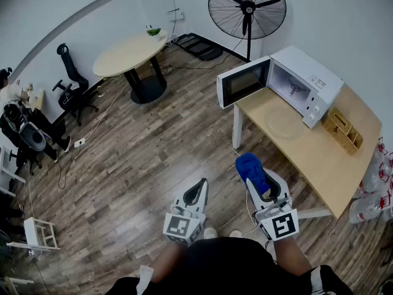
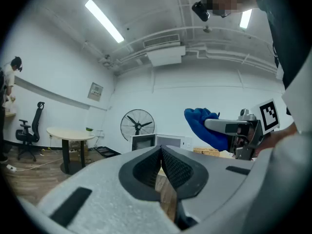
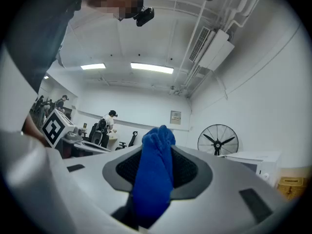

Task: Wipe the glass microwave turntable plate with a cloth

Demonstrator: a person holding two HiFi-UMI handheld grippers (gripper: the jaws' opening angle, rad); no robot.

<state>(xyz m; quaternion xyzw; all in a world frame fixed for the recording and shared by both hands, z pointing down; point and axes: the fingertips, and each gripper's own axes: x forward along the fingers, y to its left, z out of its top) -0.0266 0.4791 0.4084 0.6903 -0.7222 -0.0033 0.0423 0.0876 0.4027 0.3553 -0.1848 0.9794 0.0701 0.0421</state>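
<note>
The glass turntable plate lies on the wooden table in front of the white microwave, whose door hangs open. A blue cloth is clamped in my right gripper, which is held over the floor, short of the table. The cloth fills the gap between the jaws in the right gripper view. My left gripper hangs beside it over the floor; its jaws meet at the tips with nothing between them. The plate shows in neither gripper view.
A wicker basket sits on the table right of the microwave. A standing fan is behind it. A round table and an office chair stand at the far left. Water bottles stand on the floor at the right.
</note>
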